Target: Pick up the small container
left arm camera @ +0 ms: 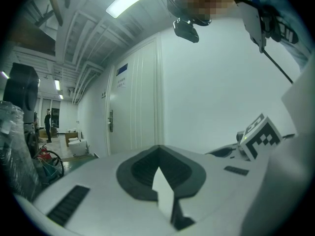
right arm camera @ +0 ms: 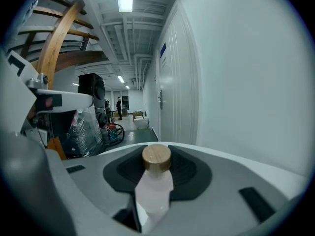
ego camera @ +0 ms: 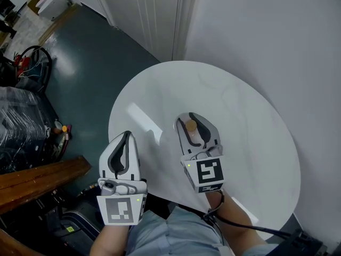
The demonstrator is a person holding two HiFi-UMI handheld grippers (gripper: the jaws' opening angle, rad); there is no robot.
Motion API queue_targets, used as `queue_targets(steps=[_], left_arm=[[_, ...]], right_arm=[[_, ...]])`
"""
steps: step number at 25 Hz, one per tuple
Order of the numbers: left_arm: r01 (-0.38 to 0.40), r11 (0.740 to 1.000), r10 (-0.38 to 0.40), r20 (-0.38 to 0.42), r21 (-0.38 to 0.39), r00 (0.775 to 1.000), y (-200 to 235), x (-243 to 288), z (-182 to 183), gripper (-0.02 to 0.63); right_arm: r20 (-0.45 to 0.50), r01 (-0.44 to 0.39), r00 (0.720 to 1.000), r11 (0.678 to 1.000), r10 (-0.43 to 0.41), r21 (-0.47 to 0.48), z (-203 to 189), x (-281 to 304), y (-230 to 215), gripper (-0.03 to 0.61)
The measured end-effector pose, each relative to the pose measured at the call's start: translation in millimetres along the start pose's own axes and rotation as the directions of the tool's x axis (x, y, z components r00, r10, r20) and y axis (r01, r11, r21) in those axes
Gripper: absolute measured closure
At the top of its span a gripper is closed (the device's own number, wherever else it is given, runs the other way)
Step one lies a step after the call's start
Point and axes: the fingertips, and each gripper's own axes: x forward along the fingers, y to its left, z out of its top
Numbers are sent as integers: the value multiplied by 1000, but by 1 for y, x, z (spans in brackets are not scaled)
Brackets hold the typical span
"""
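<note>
Right gripper [ego camera: 194, 116]: its 2 jaws are closed on the small container, 1 jaw on each side.
Small container [right arm camera: 155, 183]: a little see-through bottle with a round wood cap. It stands up straight between the dark pads of the right gripper.
Where the container is: over the round table [ego camera: 250, 116], near the middle. I cannot tell if its bottom touches the table.
Left gripper [ego camera: 127, 135]: its jaws are closed, tips together, with nothing in them. It sits at the near left edge of the table, beside the right gripper but not touching it.
Table: white and round, with a bare top.
Floor [ego camera: 90, 63]: dark blue-green, left of the table.
Door [ego camera: 154, 15]: white, behind the table, next to a plain white wall [ego camera: 266, 25].
Far away: a person [right arm camera: 118, 107] stands at the end of the long hall, too small to see well.
</note>
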Motion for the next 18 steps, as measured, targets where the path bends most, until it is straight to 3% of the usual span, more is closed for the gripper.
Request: queue_targets(steps=[14,18], left_arm=[[-51,998,48,82,31,995,-13,-7,42,615],[-74,996,78,82,-54,994,-20,-8,53,615]], right_arm=[[122,-72,990,997,73,-19,96,-58,0,456],[166,-76,983,996,83,-49,112,-74,-1,456]])
